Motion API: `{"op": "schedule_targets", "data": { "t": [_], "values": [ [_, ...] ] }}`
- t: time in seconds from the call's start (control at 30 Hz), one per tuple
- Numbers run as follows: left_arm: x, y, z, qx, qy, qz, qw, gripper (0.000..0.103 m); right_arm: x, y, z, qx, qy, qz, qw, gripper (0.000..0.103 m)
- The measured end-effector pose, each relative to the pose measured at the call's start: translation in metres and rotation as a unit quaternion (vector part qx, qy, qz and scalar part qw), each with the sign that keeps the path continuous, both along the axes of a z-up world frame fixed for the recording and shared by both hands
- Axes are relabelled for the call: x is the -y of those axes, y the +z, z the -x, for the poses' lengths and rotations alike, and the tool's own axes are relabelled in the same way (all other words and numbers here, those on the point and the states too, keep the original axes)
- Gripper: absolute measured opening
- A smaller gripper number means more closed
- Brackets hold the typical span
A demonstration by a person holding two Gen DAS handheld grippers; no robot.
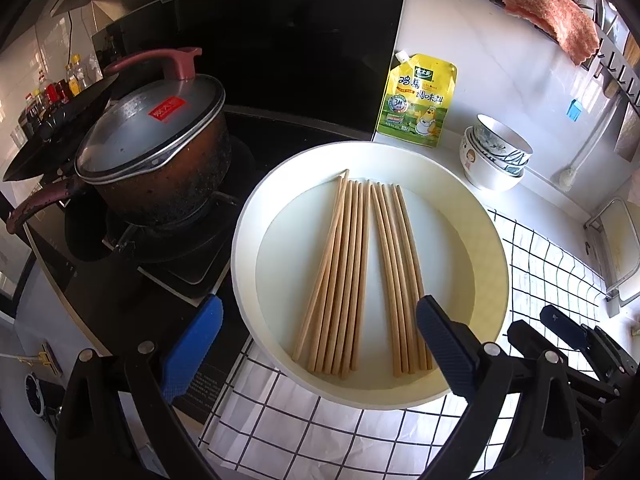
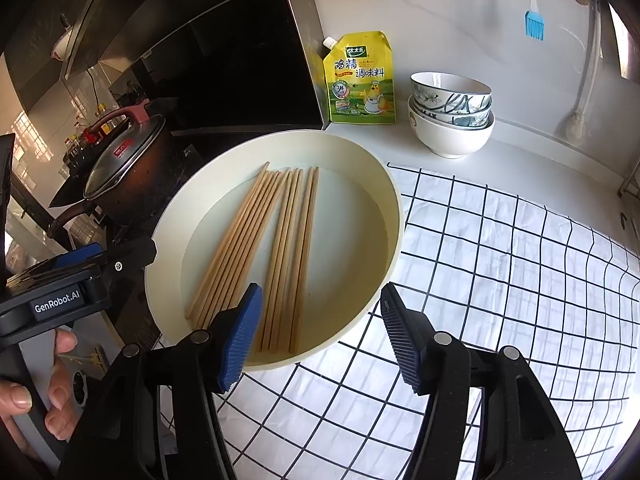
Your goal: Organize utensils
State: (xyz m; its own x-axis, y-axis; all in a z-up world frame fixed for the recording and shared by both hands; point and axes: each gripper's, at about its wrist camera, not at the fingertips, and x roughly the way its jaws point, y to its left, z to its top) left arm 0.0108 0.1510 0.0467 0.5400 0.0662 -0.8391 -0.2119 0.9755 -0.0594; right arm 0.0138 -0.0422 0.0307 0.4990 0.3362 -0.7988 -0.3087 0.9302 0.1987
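A round cream tray (image 1: 256, 208) sits partly on a checked cloth and holds several wooden chopsticks in two flat bundles. One bundle (image 1: 340, 272) is on the left and the other (image 1: 400, 280) on the right. My left gripper (image 1: 320, 302) hangs over the tray's near side, open wide, with both bundles' near ends showing between its fingers and nothing gripped. In the right wrist view my right gripper (image 2: 320, 292) is open above the tray's (image 2: 396, 216) near rim. The right bundle's (image 2: 296, 248) ends lie just ahead of it, untouched.
A lidded pot (image 1: 156, 148) stands on the stove, close to the tray's left. A yellow seasoning pouch (image 1: 416, 100) and stacked bowls (image 1: 496, 156) stand behind the tray by the wall. The checked cloth (image 2: 500, 260) spreads to the right. A hand (image 2: 56, 400) holds the left gripper's housing.
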Motion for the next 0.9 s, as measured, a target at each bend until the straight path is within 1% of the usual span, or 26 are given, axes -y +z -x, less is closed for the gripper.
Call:
{"op": "schedule_targets", "data": {
  "t": [0.27, 0.9],
  "values": [
    [0.0028, 0.0002, 0.0026, 0.001, 0.001, -0.015, 0.9999, 0.096, -0.0012, 0.0003, 0.0030, 0.003, 0.001, 0.002, 1.000, 0.059],
    [0.0006, 0.0002, 0.0037, -0.005, 0.004, -0.023, 0.9997, 0.096, -0.0045, 0.0058, 0.0084, 0.013, 0.006, 0.008, 1.000, 0.059]
  ]
}}
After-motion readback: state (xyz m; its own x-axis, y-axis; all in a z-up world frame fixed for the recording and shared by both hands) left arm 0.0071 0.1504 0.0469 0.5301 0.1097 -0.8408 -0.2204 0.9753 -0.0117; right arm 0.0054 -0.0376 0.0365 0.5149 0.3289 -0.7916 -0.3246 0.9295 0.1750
